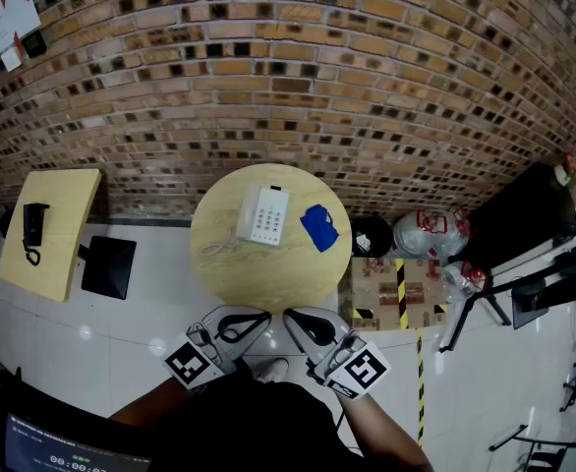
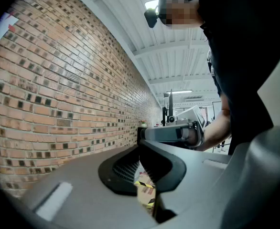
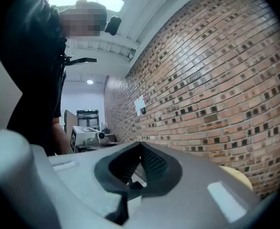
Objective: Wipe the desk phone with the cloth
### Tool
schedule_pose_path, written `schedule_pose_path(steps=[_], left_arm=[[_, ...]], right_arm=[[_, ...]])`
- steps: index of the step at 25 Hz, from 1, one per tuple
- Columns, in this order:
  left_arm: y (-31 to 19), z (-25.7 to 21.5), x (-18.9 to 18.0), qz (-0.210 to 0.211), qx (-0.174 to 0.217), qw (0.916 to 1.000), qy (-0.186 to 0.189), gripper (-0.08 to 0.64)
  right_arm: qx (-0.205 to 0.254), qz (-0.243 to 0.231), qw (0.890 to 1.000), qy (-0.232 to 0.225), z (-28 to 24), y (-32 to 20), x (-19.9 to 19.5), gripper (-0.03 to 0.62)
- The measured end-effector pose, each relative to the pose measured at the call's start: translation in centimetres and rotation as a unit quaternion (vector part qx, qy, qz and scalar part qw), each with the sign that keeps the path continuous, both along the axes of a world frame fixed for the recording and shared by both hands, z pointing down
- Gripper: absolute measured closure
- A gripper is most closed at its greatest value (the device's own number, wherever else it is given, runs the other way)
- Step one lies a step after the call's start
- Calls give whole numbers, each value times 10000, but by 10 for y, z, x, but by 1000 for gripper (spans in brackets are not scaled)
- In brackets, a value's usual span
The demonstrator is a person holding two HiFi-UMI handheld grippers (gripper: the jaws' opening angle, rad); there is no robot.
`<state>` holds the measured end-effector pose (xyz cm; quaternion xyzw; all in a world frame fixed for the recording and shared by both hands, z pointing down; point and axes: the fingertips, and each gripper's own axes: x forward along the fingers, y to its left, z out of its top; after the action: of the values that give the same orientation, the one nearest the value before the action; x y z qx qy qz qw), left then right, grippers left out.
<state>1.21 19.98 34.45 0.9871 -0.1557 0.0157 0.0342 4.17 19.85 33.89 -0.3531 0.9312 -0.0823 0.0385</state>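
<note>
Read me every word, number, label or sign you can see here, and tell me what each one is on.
Nothing can be read for certain in any view.
Papers, top left: print too small to read.
Phone: keypad marks too small to read.
Screen, bottom left: a row of digits, too blurred to quote.
Bags, right of centre: red print, unreadable.

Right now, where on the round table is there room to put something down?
The near half of the table is bare, from the phone and cloth down to the near rim. The far half is crowded: phone in the middle, cloth on its right, apart.
</note>
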Motion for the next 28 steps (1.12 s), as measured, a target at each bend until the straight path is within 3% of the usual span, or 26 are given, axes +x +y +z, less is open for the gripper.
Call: schedule_pose_path(steps=[9, 17, 19, 22, 28], left_arm=[[-52, 13, 7, -50, -119, 9999, 94, 571], [-156, 36, 17, 228, -204, 9994, 139, 571], [-180, 39, 21, 344, -189, 9990, 194, 571], [-210, 50, 25, 509, -241, 9983, 128, 571], [-247, 71, 28, 688, -571, 9959, 108, 569]], right_arm=[[-185, 165, 9996, 156, 30, -51, 14, 592], [-574, 992, 9916, 605, 87, -160, 43, 578], [-757, 1305, 9856, 763, 111, -192, 56, 568], [-1344, 1738, 9712, 922, 166, -239, 81, 450], [-2553, 1996, 9275, 1865, 300, -301, 133, 380]])
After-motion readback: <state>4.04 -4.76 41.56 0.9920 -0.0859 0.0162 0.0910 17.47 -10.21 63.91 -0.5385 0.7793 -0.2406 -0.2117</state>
